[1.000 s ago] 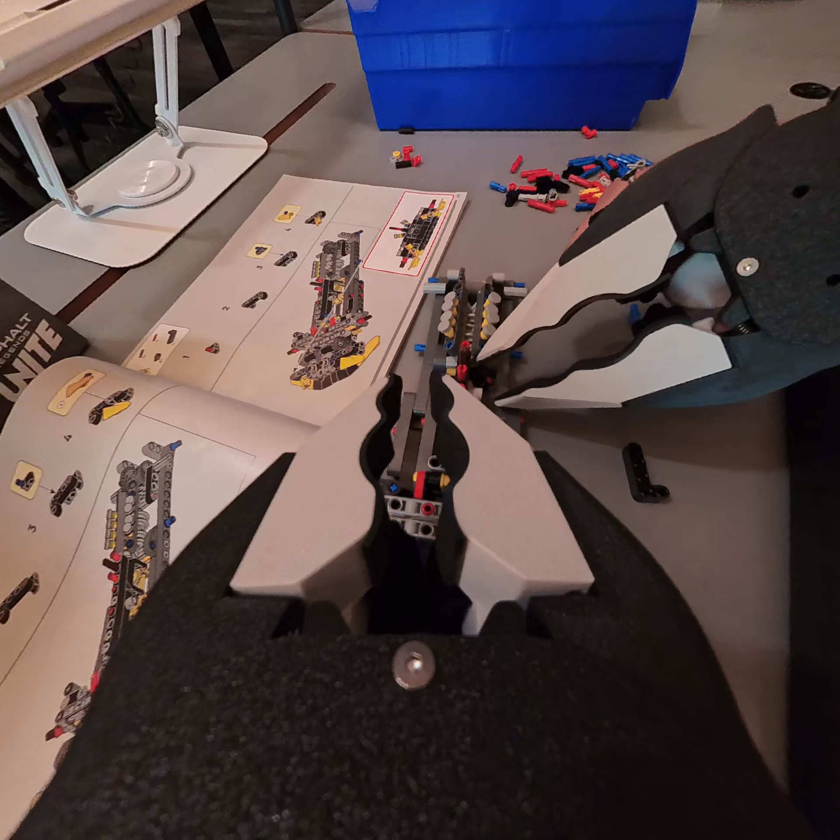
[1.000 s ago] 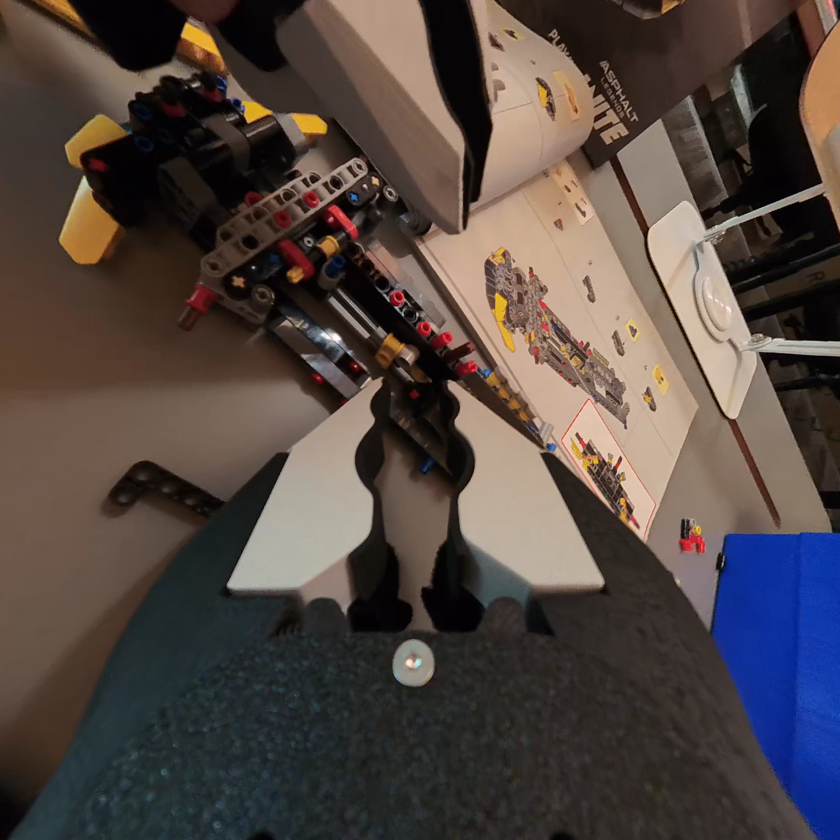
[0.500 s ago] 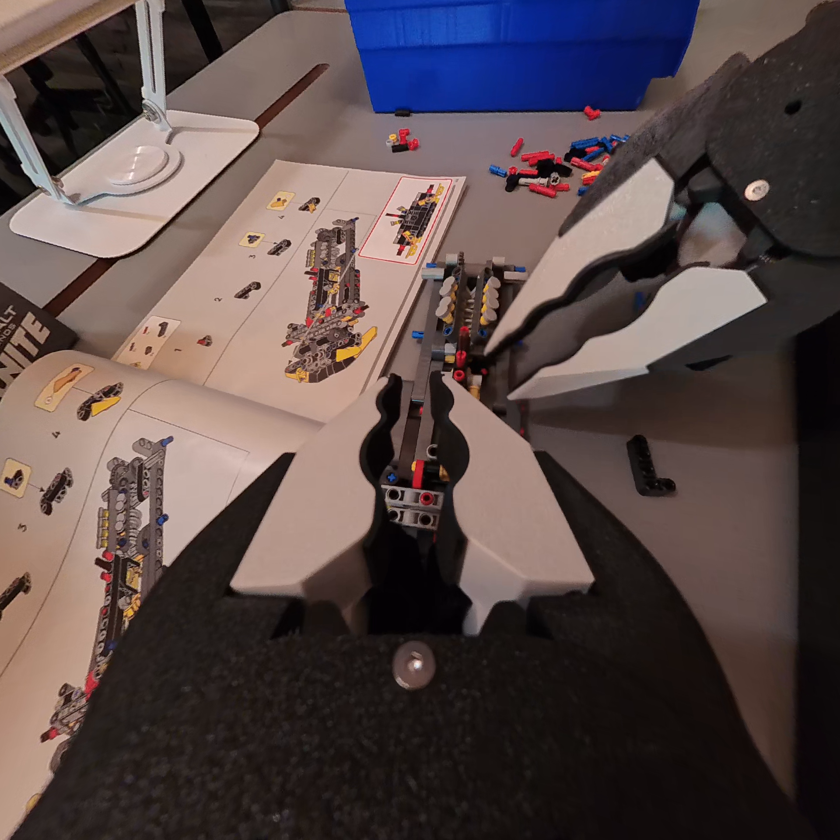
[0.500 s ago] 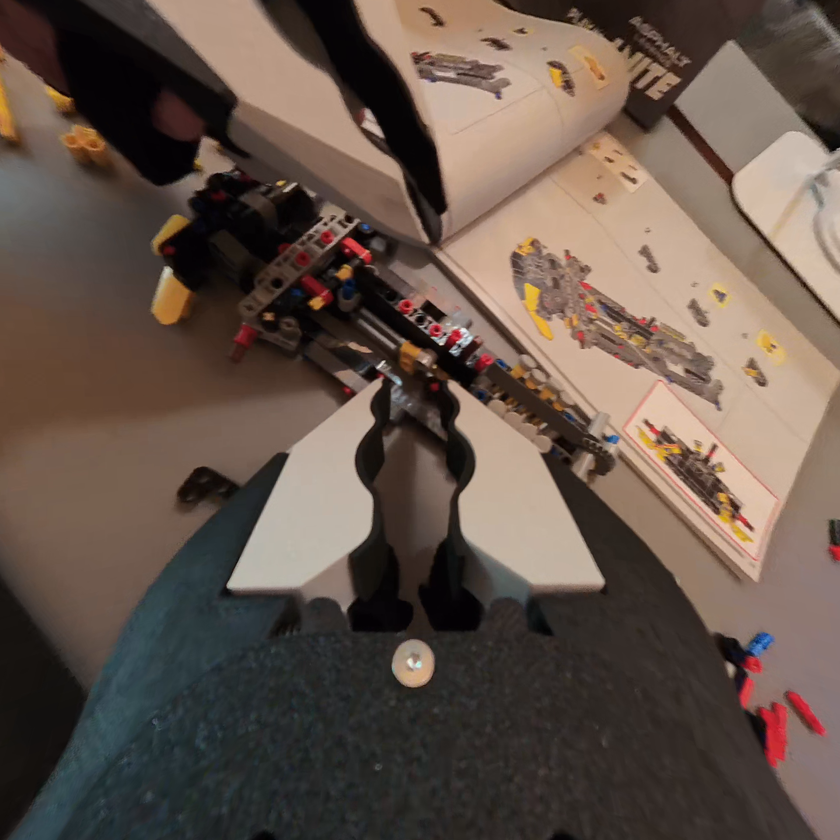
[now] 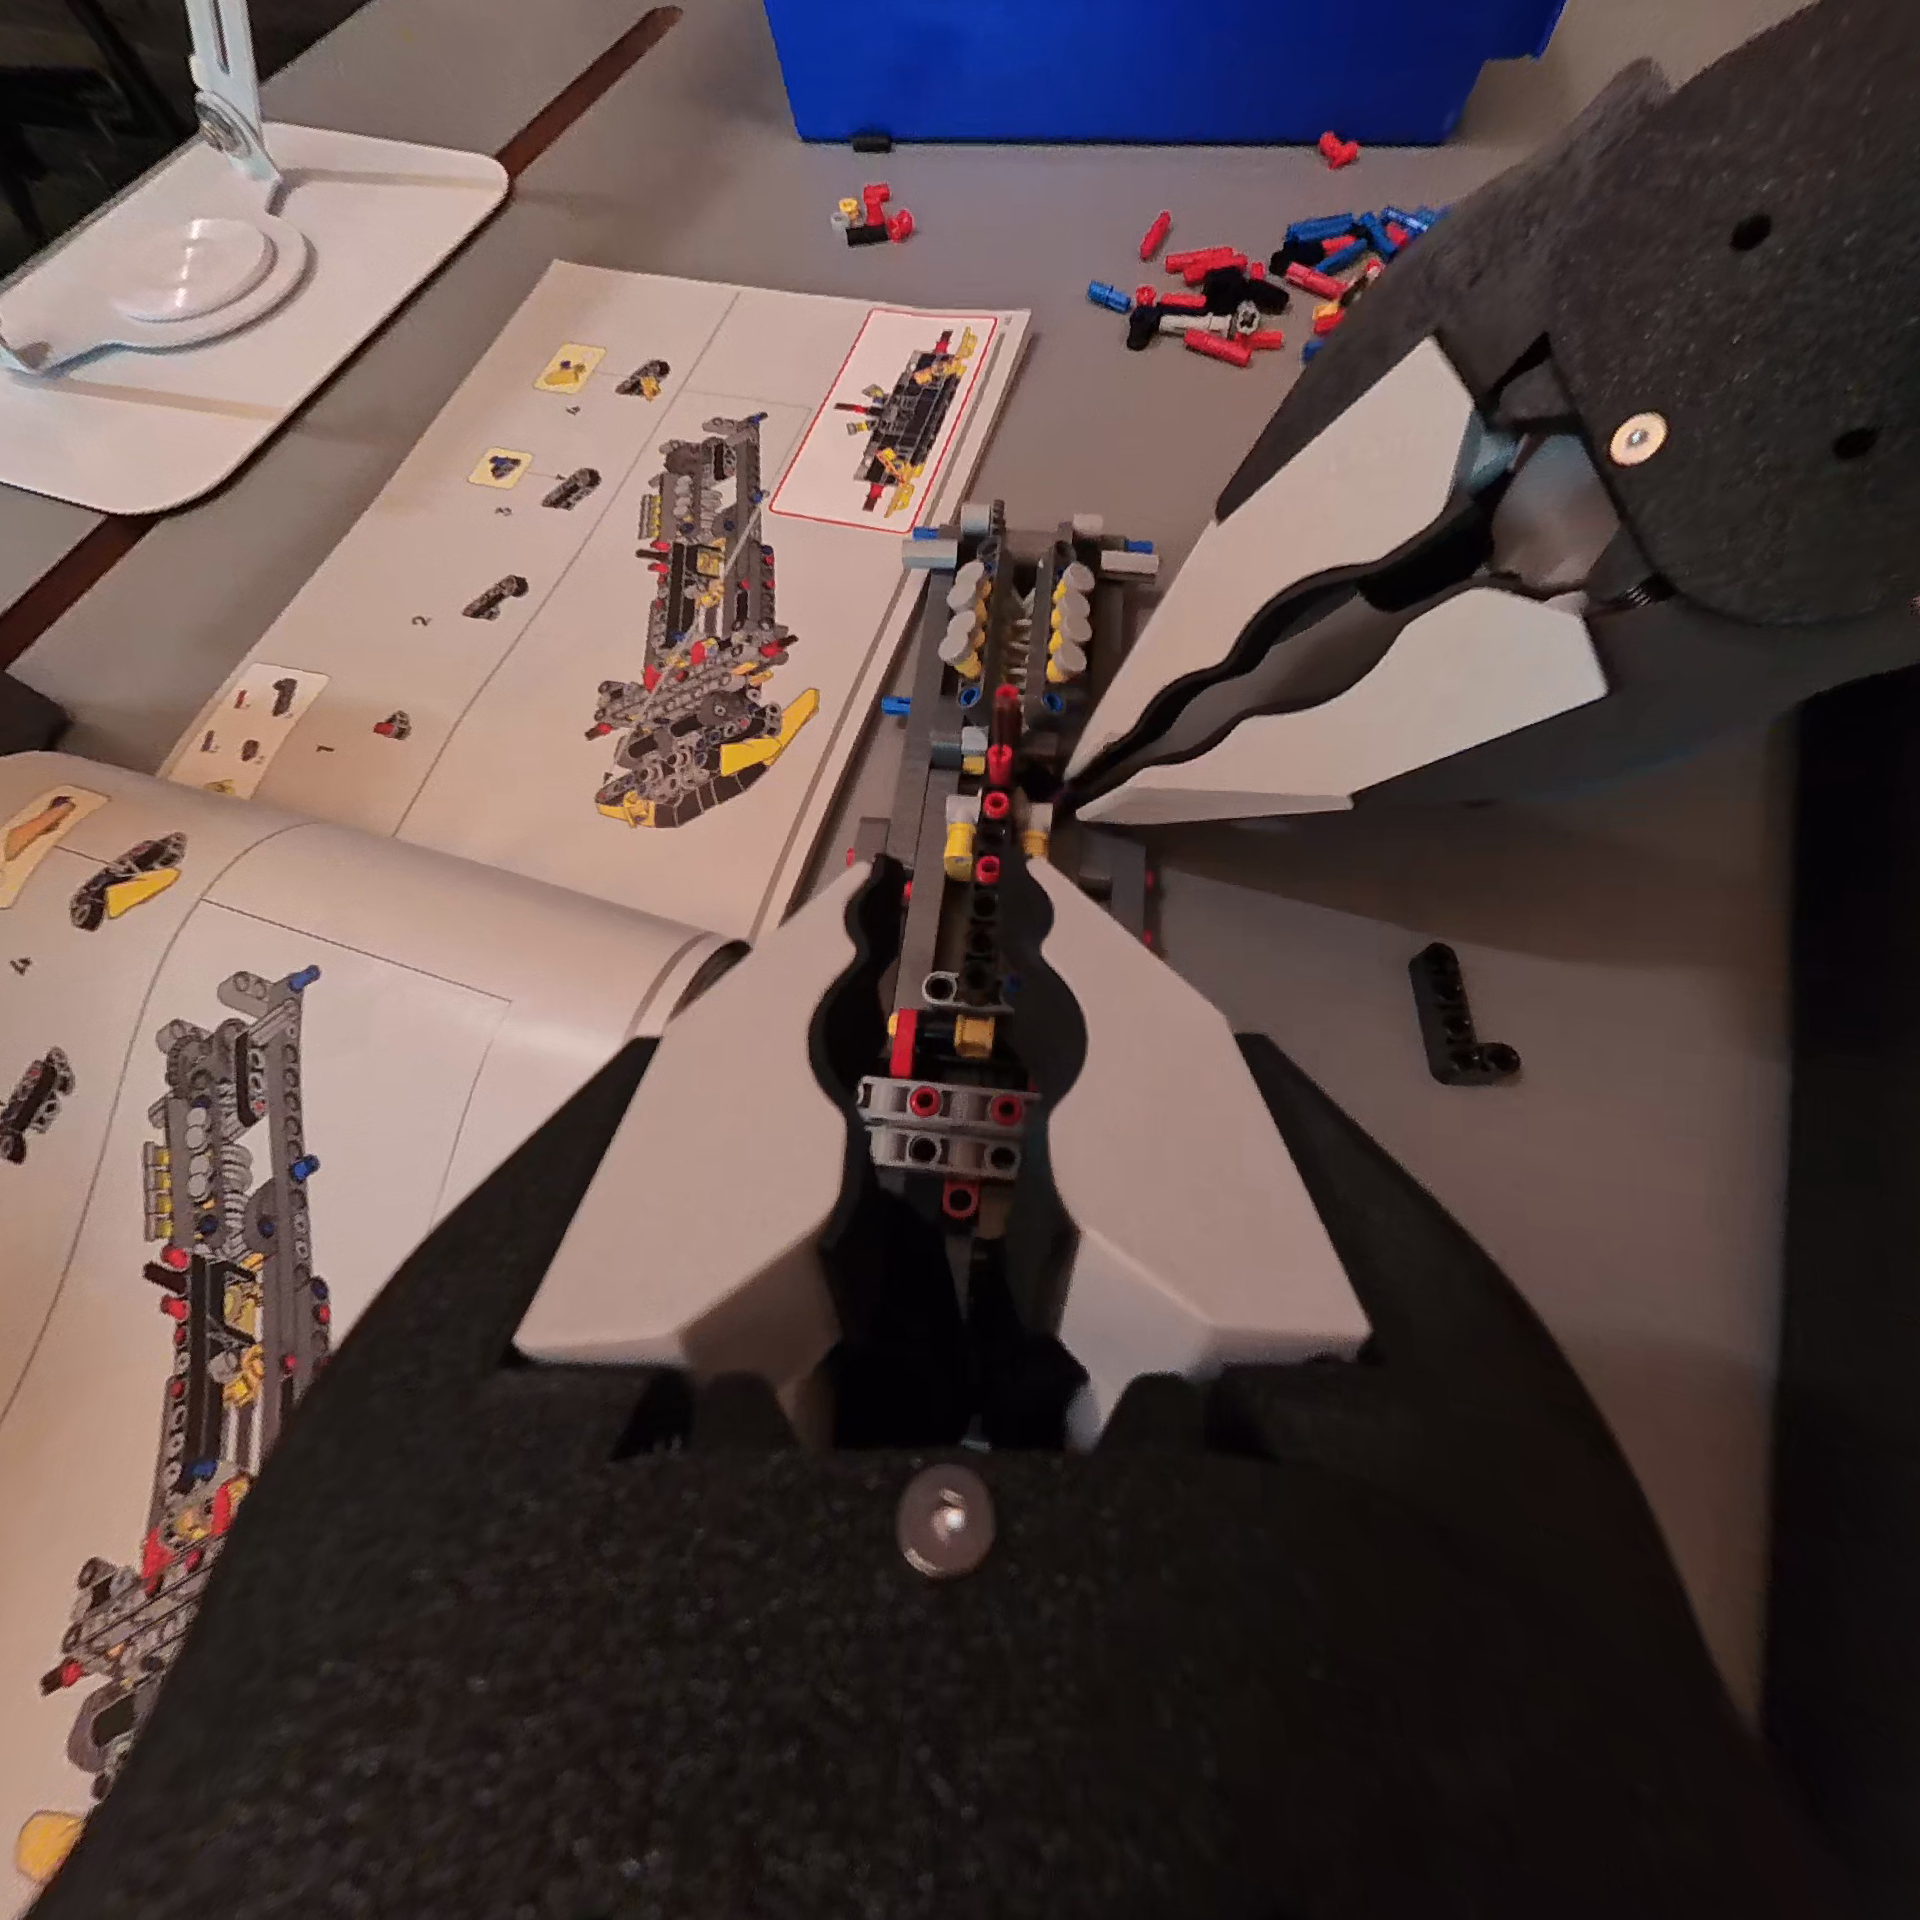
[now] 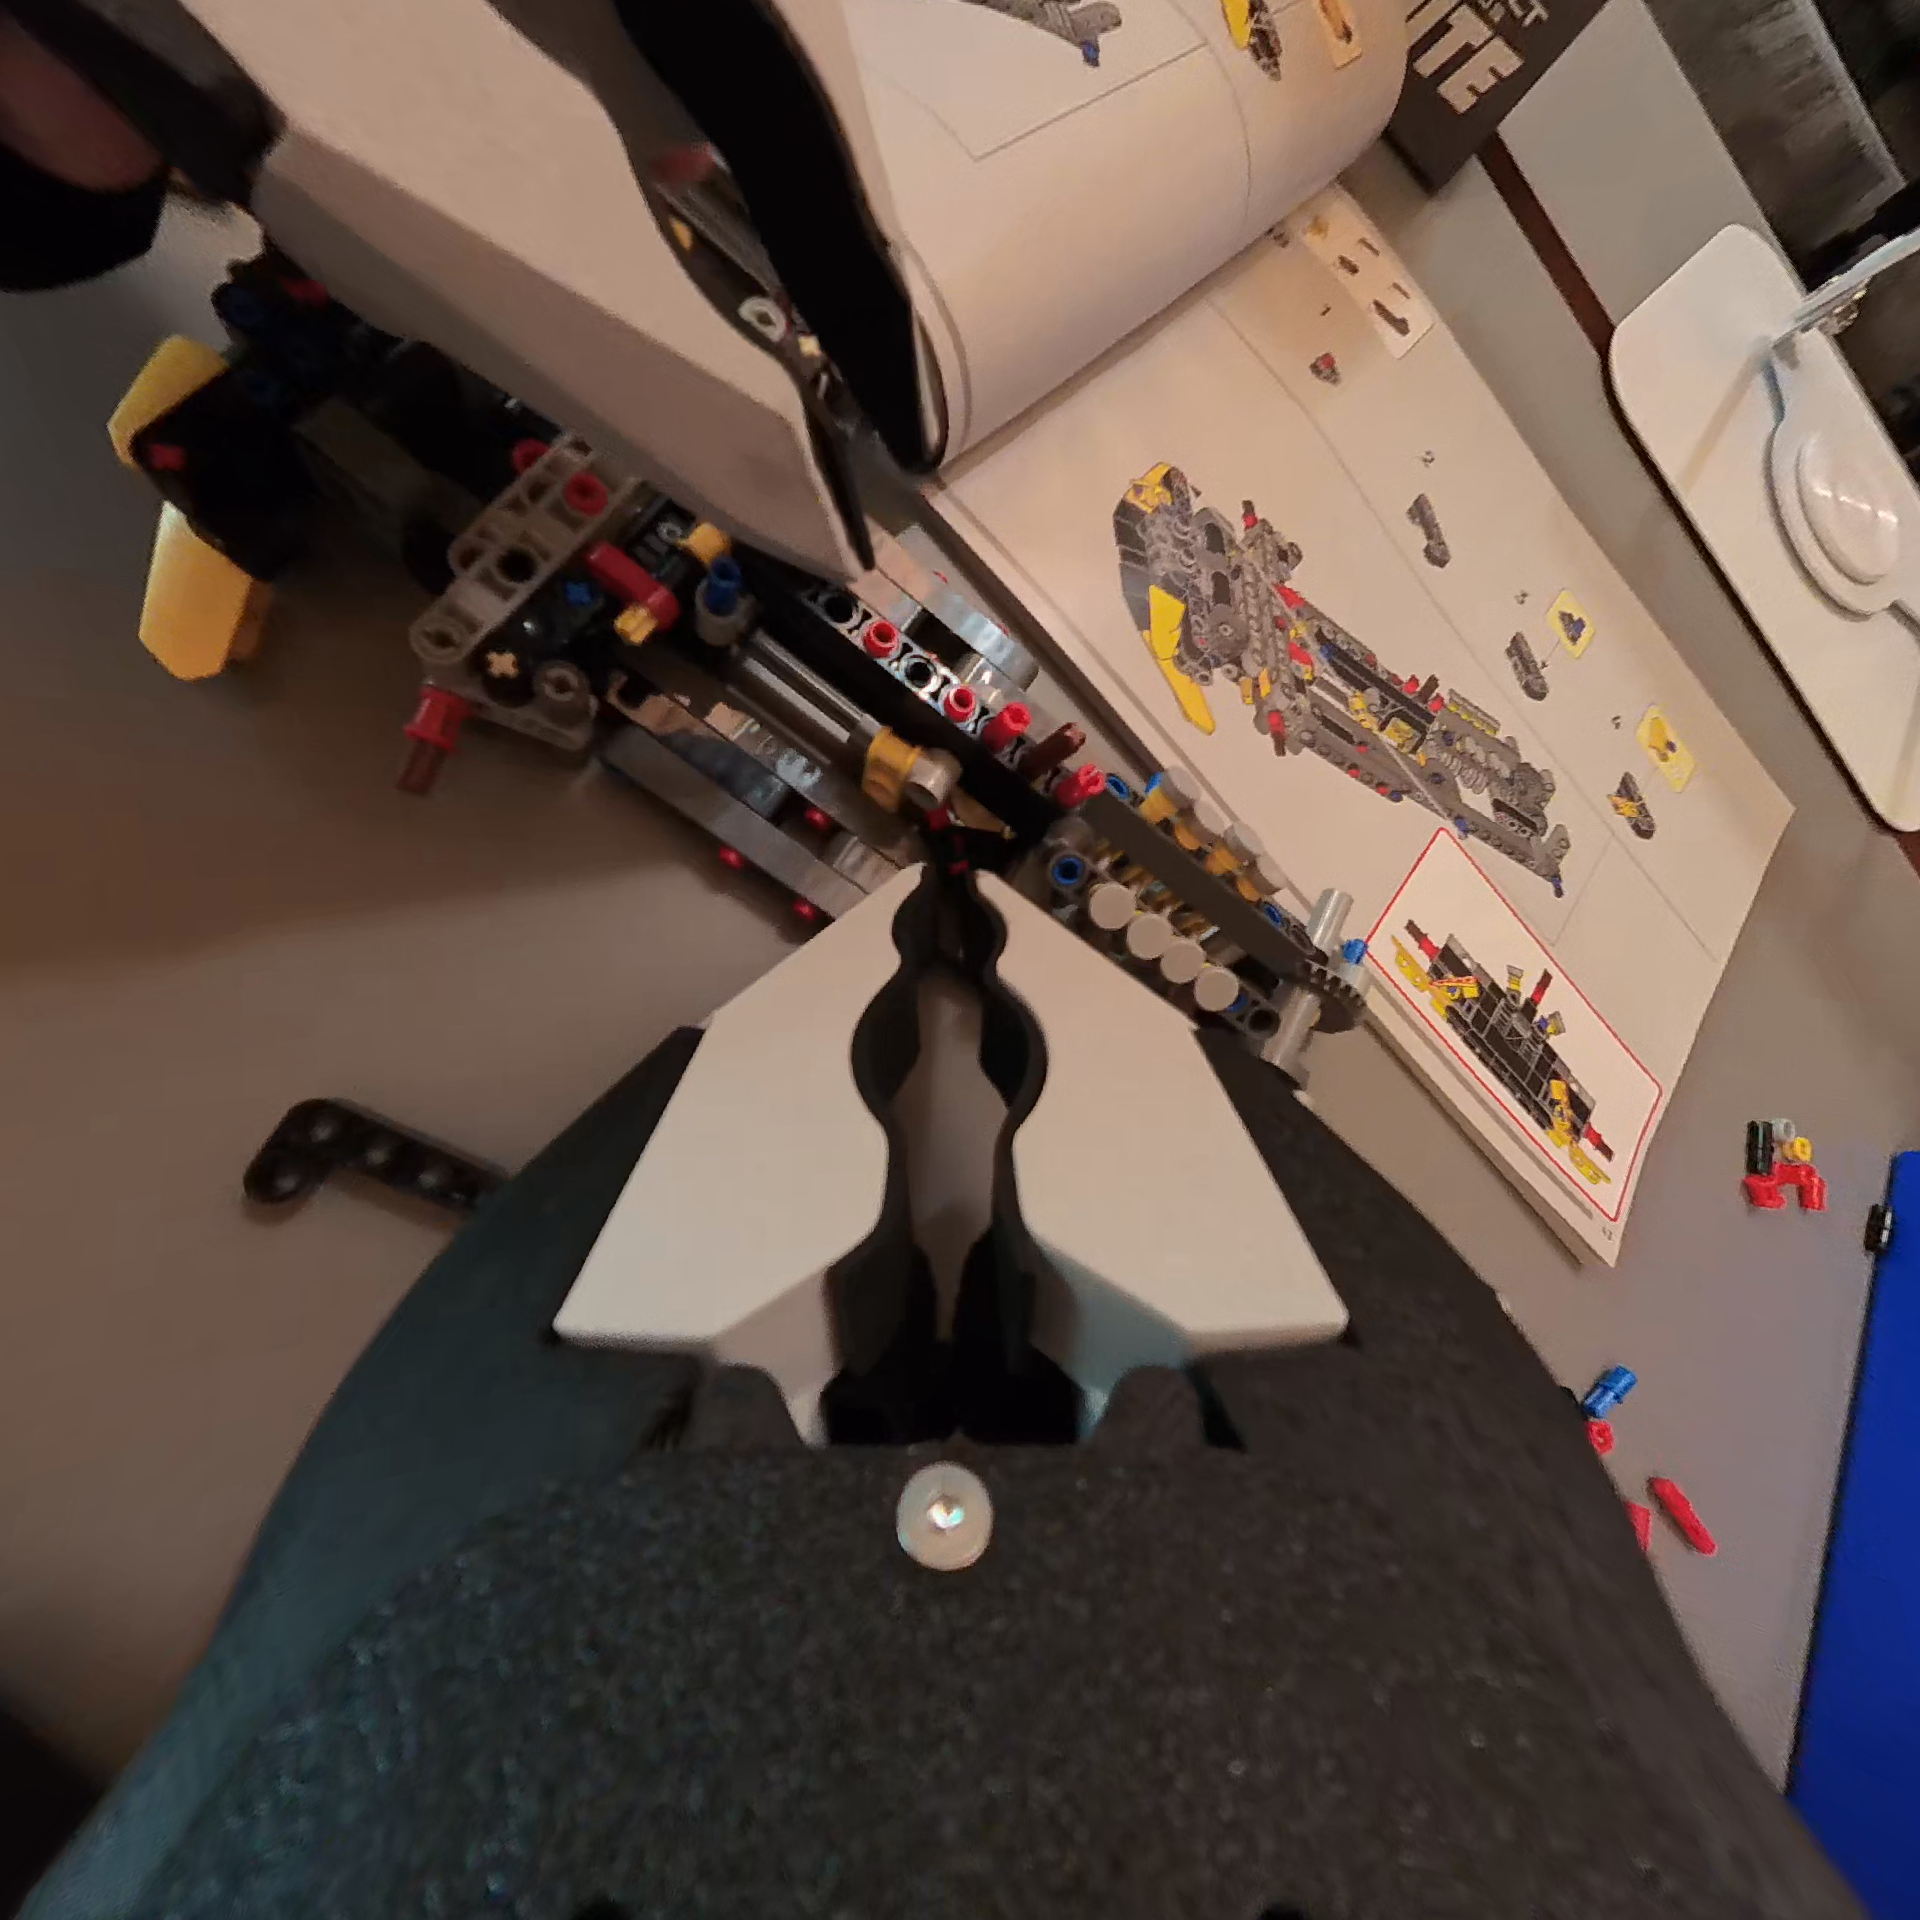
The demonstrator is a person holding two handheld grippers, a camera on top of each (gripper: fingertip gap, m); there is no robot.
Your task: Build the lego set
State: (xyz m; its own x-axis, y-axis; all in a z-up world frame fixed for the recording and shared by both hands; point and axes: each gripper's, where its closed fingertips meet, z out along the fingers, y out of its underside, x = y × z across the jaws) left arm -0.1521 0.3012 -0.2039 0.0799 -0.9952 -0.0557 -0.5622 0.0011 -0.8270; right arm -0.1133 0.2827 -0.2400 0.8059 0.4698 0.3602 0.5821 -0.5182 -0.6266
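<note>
The left gripper [image 5: 951, 883] clamps the long grey-and-black lego chassis [image 5: 987, 727]; beside it, the right gripper [image 6: 948, 883] has its jaws nearly closed on a small dark part

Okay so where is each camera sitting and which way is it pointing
Left wrist view: sits on the left gripper, looking forward along the lego model it clamps; the right gripper enters from the right.
Right wrist view: sits on the right gripper, looking across the model's side; the left gripper is above.
Shared: the model, instruction booklet, black L-shaped piece.
</note>
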